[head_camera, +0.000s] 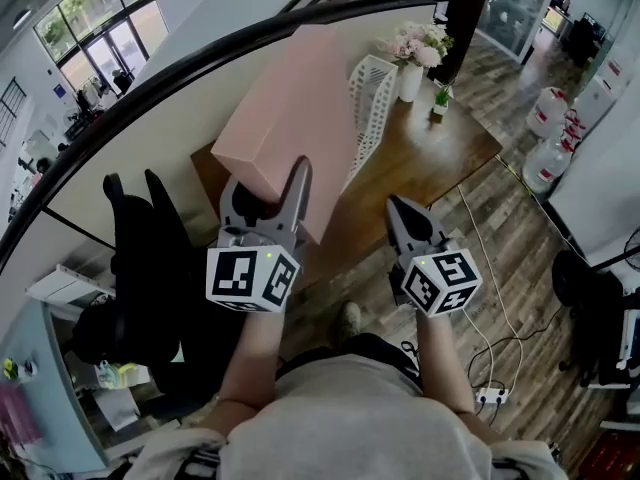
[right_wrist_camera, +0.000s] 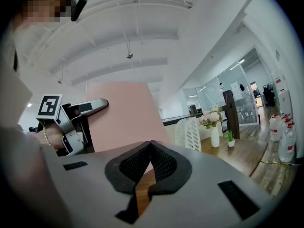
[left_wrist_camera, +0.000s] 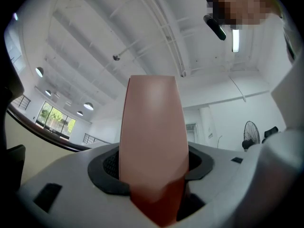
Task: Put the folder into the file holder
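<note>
The left gripper has its jaws clenched on the near end of the pink folder. The folder is held in the air over the wooden desk, near the white file holder. The right gripper has its jaws pressed together with nothing between them

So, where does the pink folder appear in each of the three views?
Head view: the pink folder is at upper centre, slanting up from the grippers.
Left gripper view: it fills the centre, between the jaws.
Right gripper view: it is centre left, behind the jaws.
Shared landmark: the left gripper, clamped on its edge.
</note>
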Demonstrator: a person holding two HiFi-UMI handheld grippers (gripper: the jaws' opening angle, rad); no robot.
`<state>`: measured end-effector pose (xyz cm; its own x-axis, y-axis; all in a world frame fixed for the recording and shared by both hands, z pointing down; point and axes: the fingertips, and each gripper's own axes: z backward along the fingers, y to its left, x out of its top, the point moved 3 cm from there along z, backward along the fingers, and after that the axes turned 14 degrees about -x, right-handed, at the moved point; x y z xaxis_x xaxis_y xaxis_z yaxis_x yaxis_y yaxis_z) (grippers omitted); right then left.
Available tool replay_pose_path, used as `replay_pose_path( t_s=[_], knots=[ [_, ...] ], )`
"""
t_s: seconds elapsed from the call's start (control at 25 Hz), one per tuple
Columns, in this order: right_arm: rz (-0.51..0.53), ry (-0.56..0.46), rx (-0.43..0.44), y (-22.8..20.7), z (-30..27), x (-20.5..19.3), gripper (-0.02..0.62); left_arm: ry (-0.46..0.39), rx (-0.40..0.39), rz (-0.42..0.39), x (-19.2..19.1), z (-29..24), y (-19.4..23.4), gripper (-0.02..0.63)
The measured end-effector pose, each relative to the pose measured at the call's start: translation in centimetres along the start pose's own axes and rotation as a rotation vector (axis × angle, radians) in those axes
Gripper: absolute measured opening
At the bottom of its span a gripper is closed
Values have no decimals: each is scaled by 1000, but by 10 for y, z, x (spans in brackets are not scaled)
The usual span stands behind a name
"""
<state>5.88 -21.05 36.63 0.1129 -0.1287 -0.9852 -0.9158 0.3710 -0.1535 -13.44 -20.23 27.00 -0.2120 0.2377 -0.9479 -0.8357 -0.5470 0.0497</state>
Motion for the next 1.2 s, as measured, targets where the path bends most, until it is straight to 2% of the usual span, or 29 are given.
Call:
replay_pose_path(
  t_s=[0.52, 0.84, 1.04, 1.2],
  knots=[
    [-32, -25, 51, -57, -85, 22, 9, 52, -12, -41, -35, -78, 41, 298],
    [-51, -13, 57, -74, -108, 21, 9, 75, -41, -9, -50, -97, 48, 299],
    [-62, -8, 45, -73, -115, 18, 9, 92, -84, -9, -54, -103, 52, 299],
    [-63, 10, 31, -73, -125, 16, 9, 97, -104, 25, -59, -108, 60, 301]
  ],
)
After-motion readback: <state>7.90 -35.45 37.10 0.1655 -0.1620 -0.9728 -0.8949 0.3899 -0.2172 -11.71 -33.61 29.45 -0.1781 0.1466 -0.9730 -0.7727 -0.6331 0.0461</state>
